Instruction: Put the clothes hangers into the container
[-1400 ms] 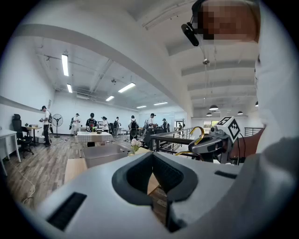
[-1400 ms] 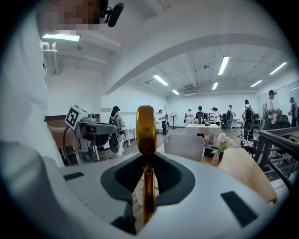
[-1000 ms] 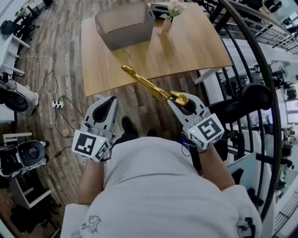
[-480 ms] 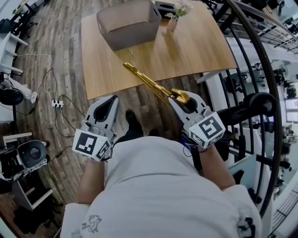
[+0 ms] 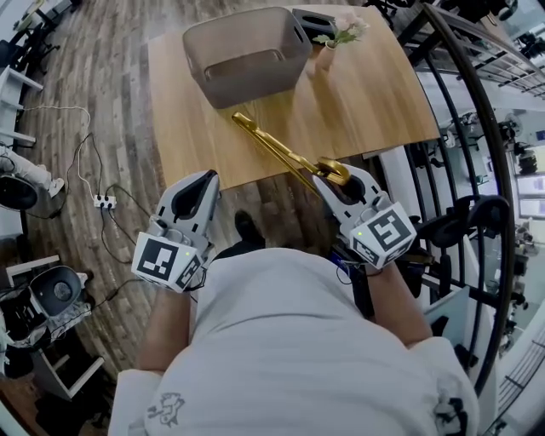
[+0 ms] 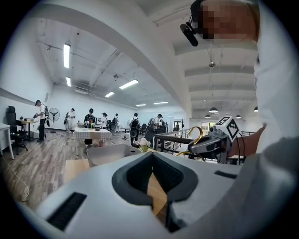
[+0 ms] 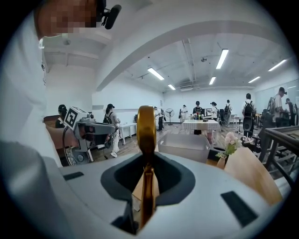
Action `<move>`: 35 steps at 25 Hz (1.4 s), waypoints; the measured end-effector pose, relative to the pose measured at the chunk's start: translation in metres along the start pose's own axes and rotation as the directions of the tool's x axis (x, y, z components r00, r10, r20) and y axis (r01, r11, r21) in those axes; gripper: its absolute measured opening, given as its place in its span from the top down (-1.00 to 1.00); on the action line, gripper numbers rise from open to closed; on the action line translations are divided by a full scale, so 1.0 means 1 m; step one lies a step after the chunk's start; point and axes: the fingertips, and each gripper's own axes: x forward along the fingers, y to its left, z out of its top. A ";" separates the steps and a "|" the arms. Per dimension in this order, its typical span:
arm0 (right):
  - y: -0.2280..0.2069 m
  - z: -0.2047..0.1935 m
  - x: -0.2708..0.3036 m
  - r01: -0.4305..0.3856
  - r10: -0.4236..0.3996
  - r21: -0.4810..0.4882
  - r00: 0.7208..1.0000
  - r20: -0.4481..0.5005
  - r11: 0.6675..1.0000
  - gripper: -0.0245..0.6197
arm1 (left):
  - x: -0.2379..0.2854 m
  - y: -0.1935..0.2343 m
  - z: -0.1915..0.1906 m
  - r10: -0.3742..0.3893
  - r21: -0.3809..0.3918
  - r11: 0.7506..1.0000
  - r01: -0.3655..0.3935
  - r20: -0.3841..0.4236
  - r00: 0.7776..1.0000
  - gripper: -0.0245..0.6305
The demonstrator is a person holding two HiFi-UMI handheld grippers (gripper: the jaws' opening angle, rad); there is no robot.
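Hanger [image 5: 271, 146], gold, clamped in right gripper [image 5: 329, 177]; left gripper [image 5: 206, 179] seemingly closed, empty.

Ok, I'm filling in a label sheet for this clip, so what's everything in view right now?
clothes hanger: one, gold, clamped in the right gripper, reaching over the table's near edge
container: one, grey, far side of the table
vase of flowers: one, pink blooms, on the table right of the container
box: one, black, far table edge behind the vase
table: one, light wood, ahead of the person
power strip: one, white, on the floor left of the table
railing: one, black, at the right
people: several, far across the room
left gripper: one, grey, jaws together, empty
right gripper: one, grey, shut on the hanger
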 end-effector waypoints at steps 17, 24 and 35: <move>0.015 0.040 0.089 0.042 -0.042 -0.024 0.999 -0.020 0.999 0.69 | -0.011 0.082 0.020 -0.060 0.009 0.998 0.060 0.047 0.997 0.90; 0.016 0.043 0.108 0.022 -0.023 -0.024 0.999 -0.031 0.999 0.69 | -0.016 0.097 0.015 -0.038 -0.009 0.999 0.038 0.037 0.999 0.90; -0.012 0.052 0.142 -0.012 0.011 -0.037 0.999 -0.036 0.999 0.69 | -0.003 0.122 0.010 0.012 -0.029 1.000 -0.012 0.017 1.000 0.90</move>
